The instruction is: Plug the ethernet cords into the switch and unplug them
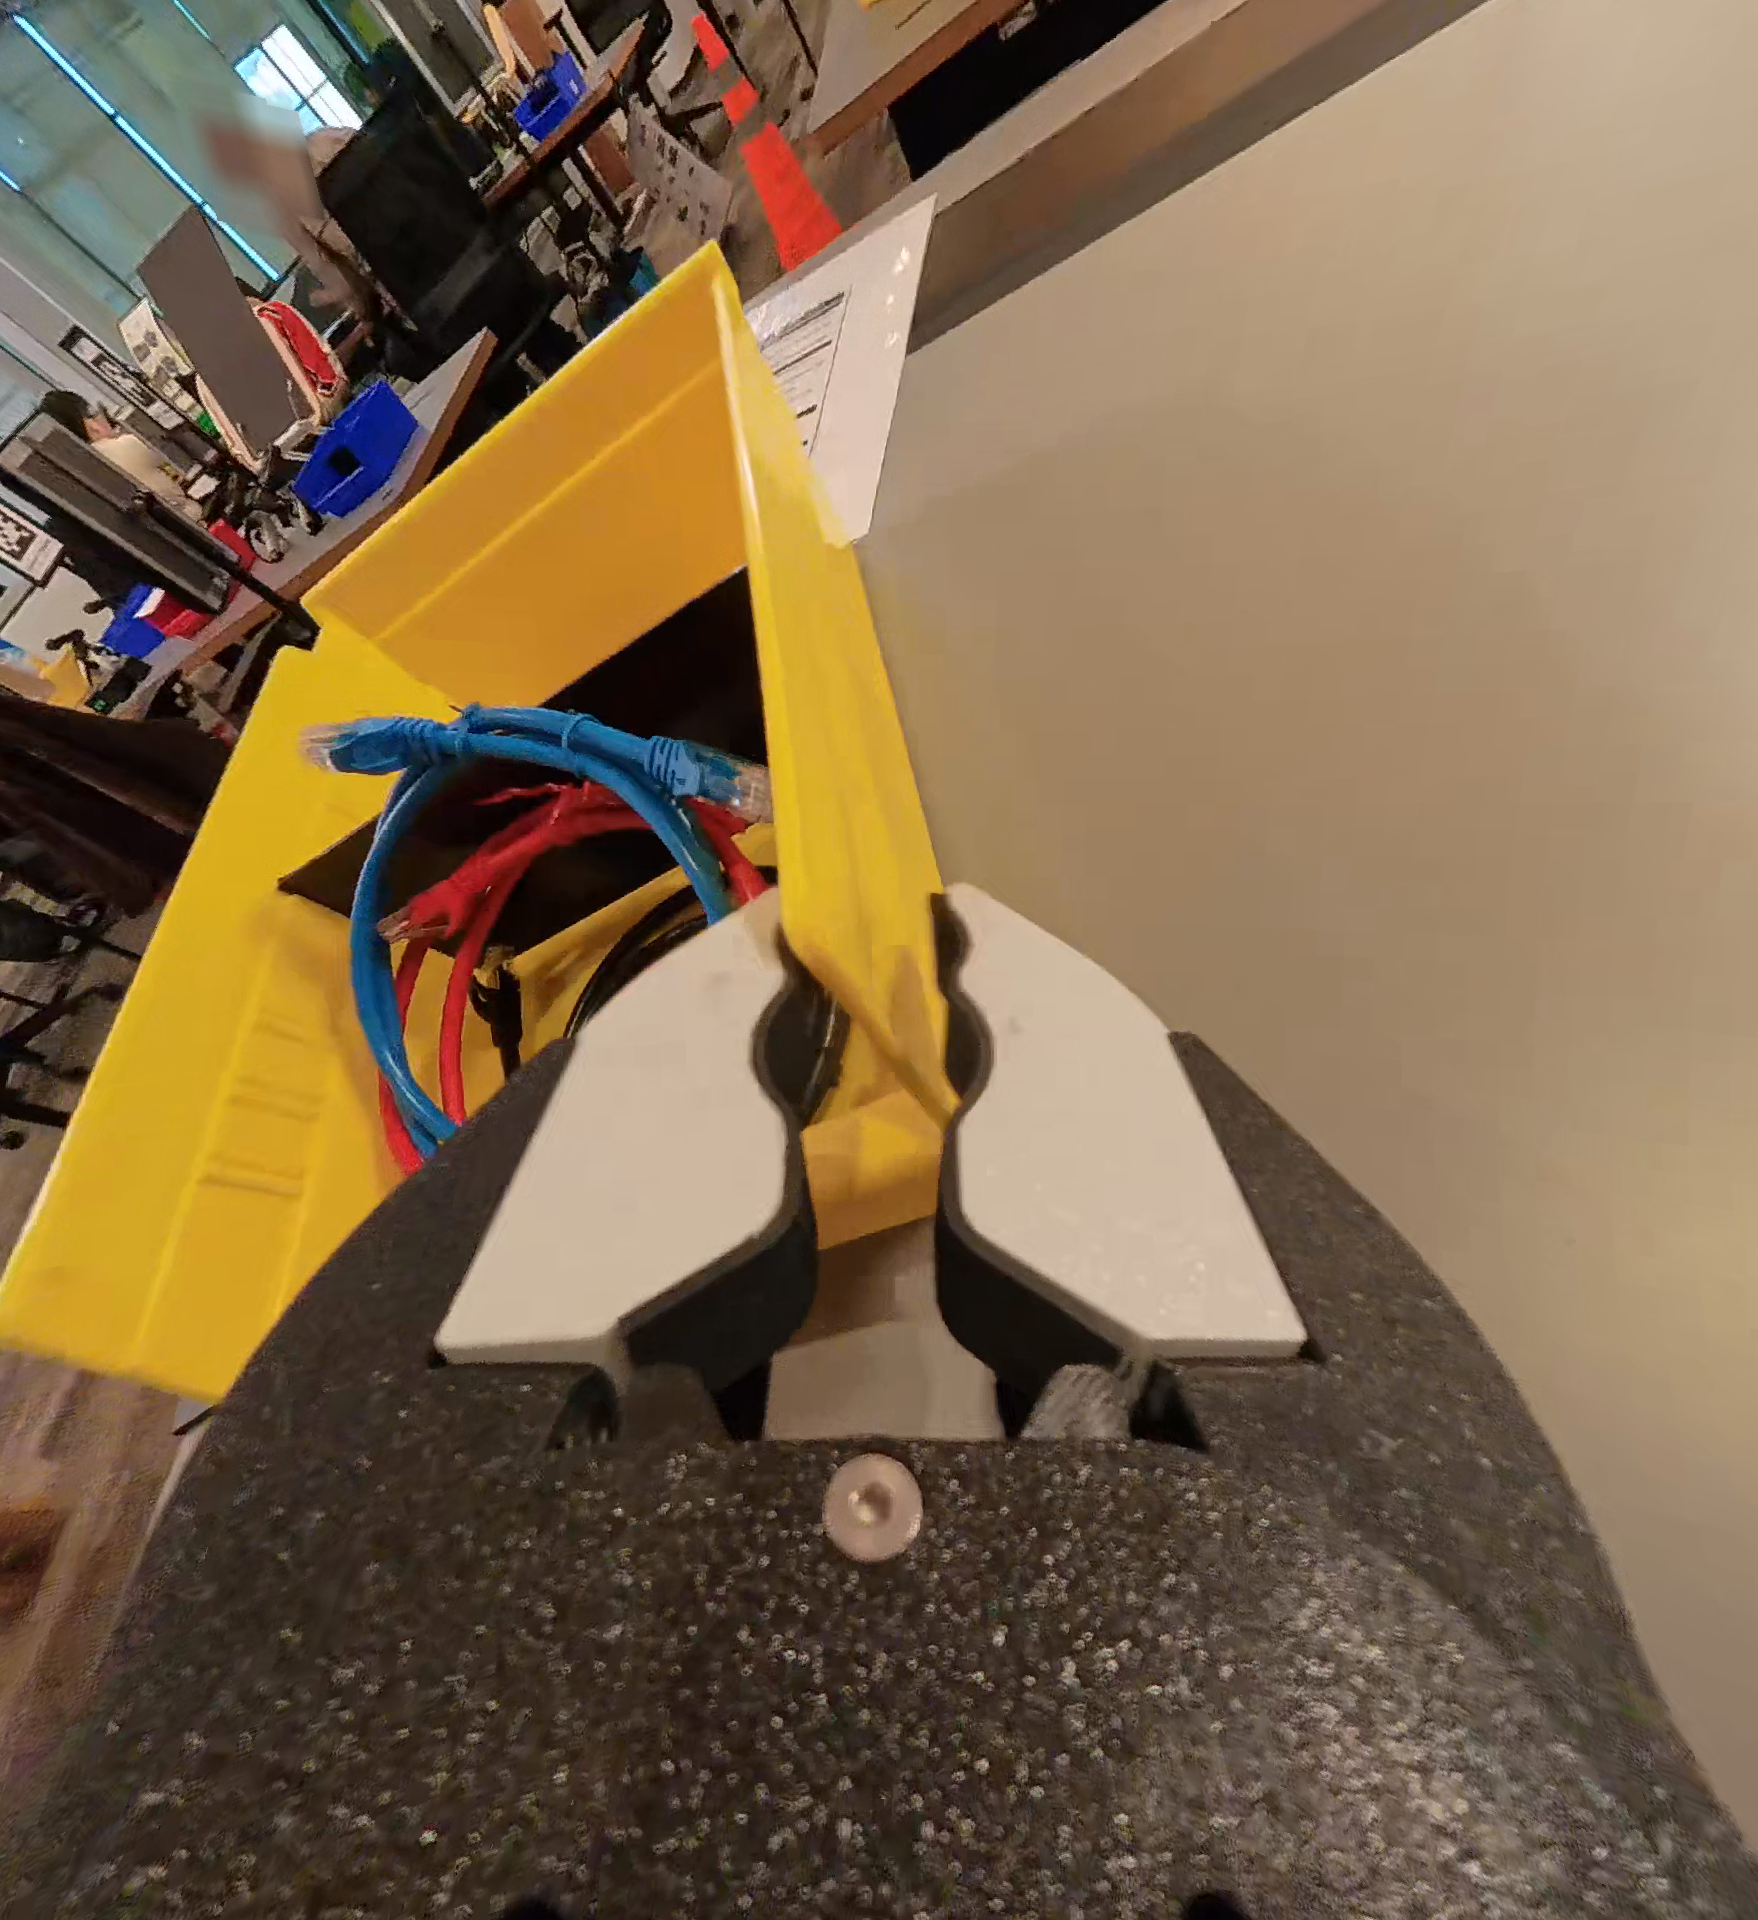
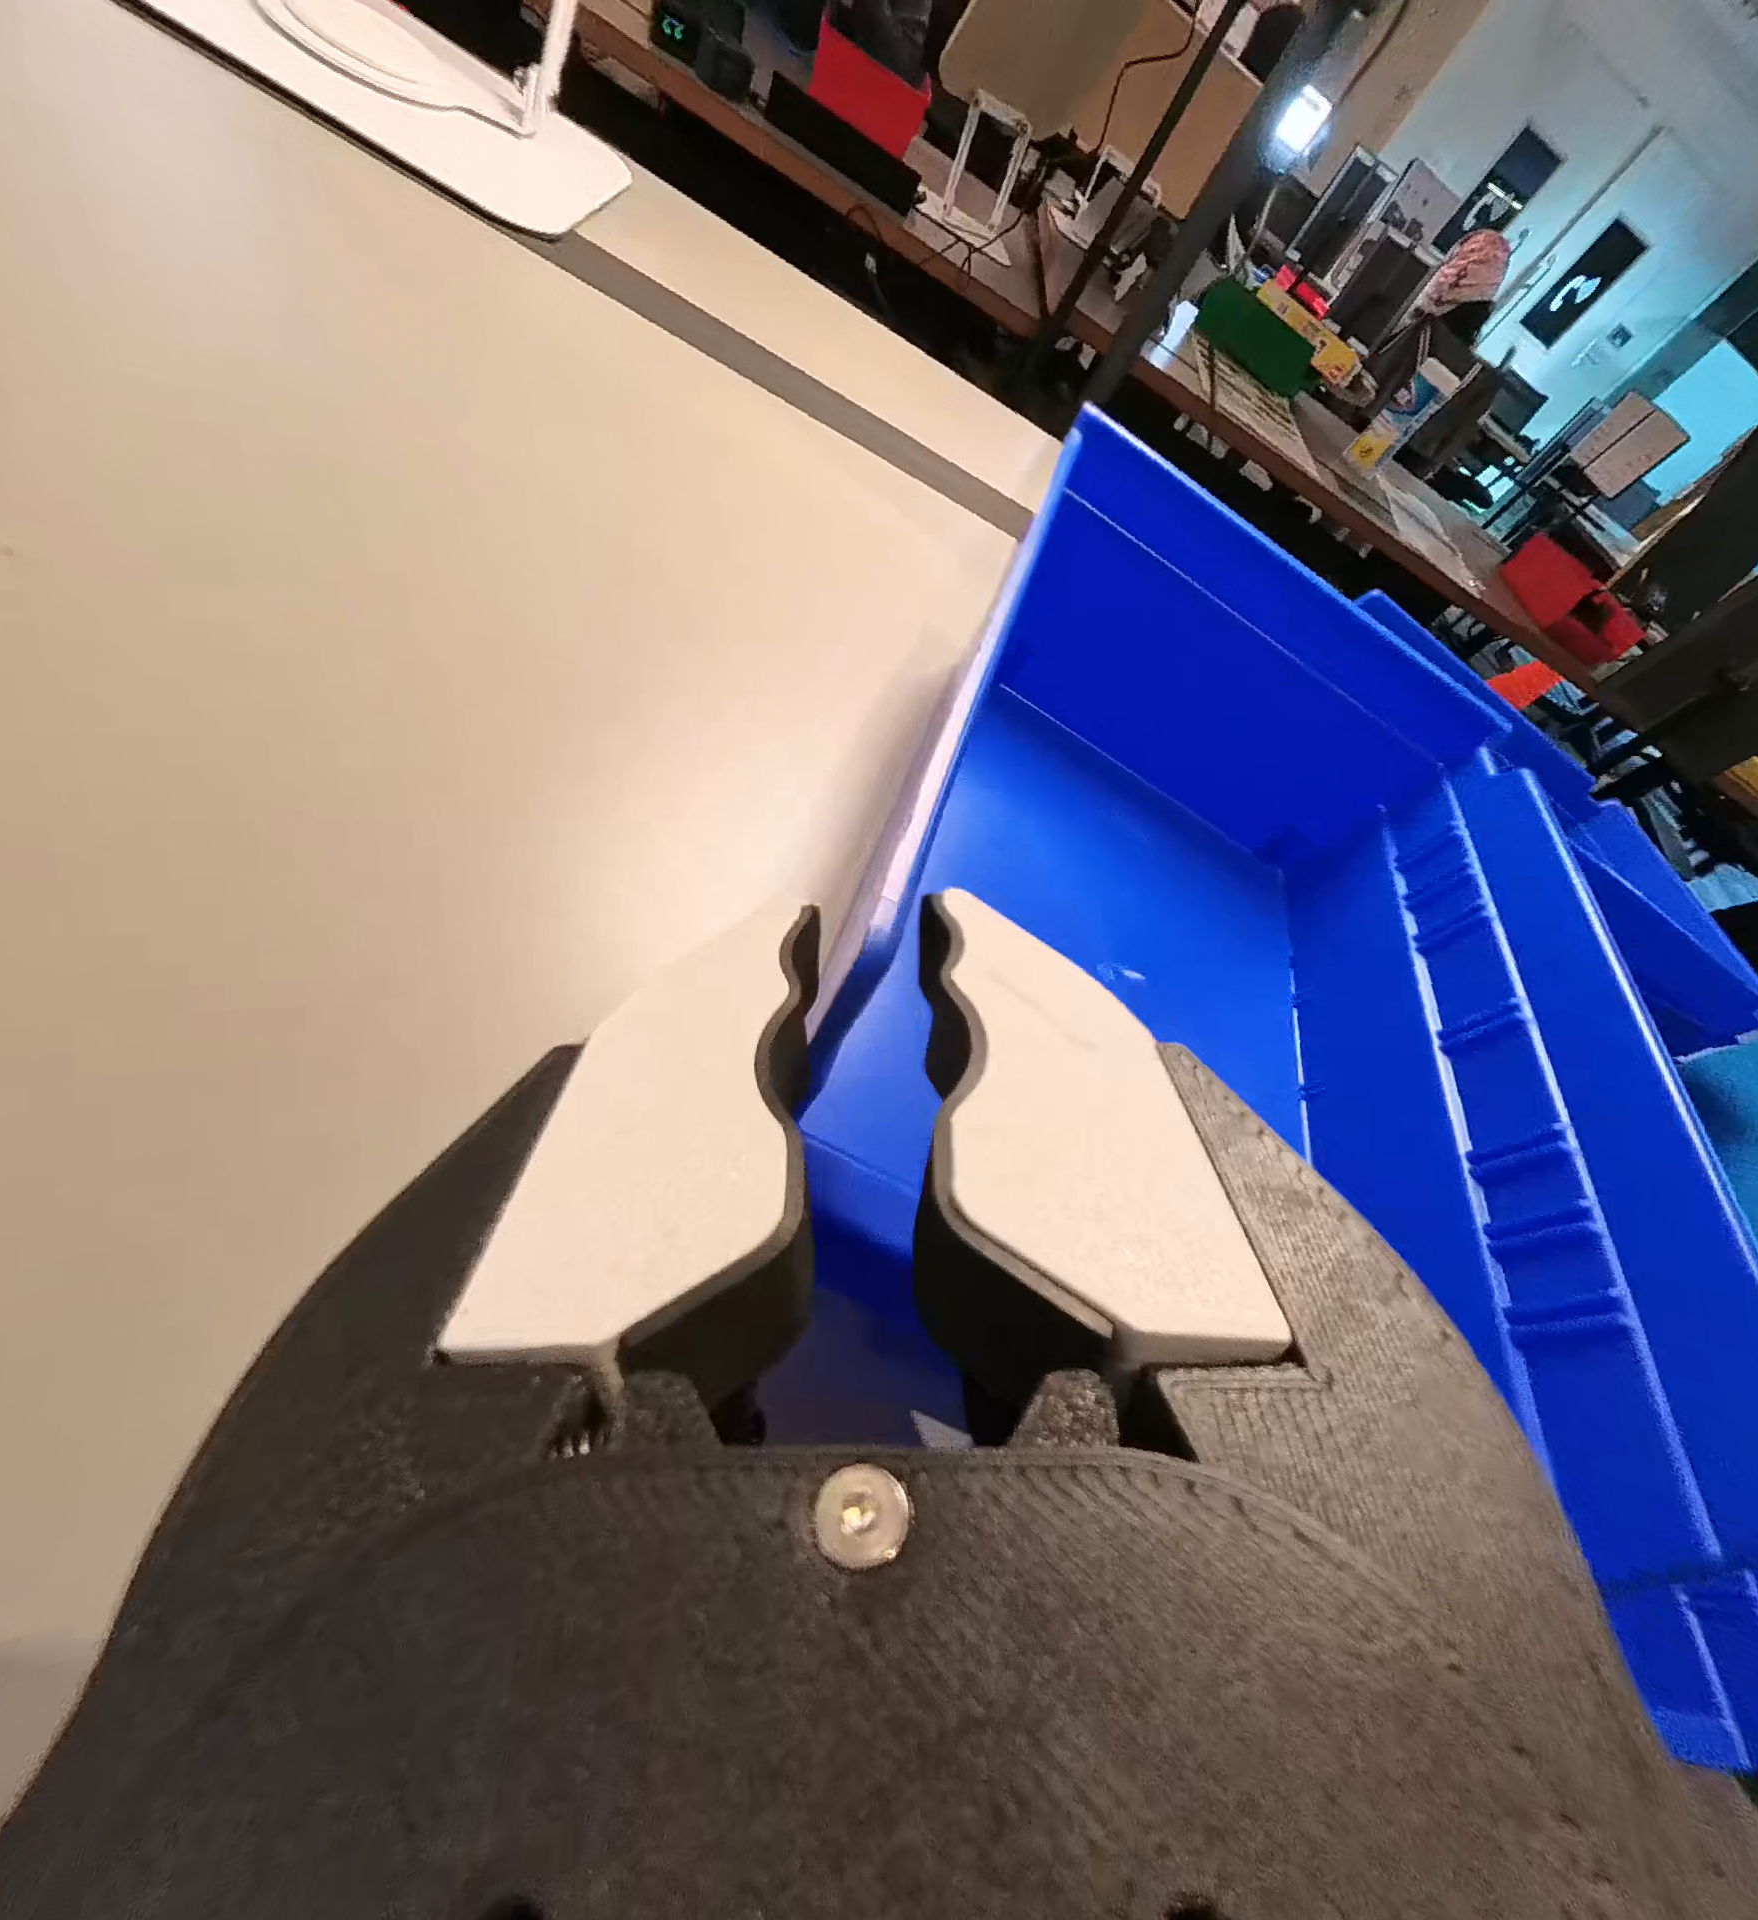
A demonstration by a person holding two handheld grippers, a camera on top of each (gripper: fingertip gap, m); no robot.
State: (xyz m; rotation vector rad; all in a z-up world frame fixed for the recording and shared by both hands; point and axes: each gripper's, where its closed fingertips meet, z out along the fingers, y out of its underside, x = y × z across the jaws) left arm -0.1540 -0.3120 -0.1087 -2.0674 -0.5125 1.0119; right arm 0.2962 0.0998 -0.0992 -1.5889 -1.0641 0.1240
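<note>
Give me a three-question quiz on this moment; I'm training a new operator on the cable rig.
1. True or false: the blue bin holds cables.
2. What straddles the left gripper's fingers: A) red cable B) yellow bin wall C) paper?
3. Which cable colours lie in the yellow bin?

Key: 1 false, it looks empty, with the right gripper astride its wall. 2 B. 3 blue cable and red cable.

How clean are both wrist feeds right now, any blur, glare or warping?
Left wrist view: yellow bin and cords sharp, room behind soft, straight table edges bowed by the wide lens. Right wrist view: blue bin smeared at its near lower corner, a bright sheen on the table by the tongs.
</note>
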